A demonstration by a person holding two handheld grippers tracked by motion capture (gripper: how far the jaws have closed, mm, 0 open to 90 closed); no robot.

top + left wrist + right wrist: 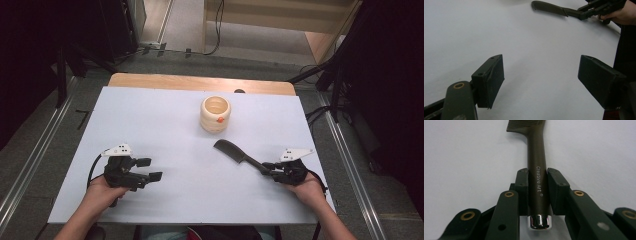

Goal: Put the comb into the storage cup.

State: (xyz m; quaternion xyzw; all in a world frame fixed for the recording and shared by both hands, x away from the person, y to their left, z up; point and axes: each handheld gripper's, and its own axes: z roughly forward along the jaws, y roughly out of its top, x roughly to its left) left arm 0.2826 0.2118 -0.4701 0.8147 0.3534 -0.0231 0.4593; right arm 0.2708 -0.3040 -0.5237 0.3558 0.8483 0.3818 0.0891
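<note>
A dark comb with a long handle lies on the white table, right of centre, its teeth end toward the cup. My right gripper is shut on the comb's handle, which reads "Creative Art" and ends in a chrome cap. The comb and the right gripper holding it appear far off in the left gripper view. My left gripper rests low at the front left, open, with nothing between its pads.
A cream ribbed cup with a small orange mark stands at the back centre of the table. A wooden strip edges the table's far side. Dark stands and cables surround the table on the floor.
</note>
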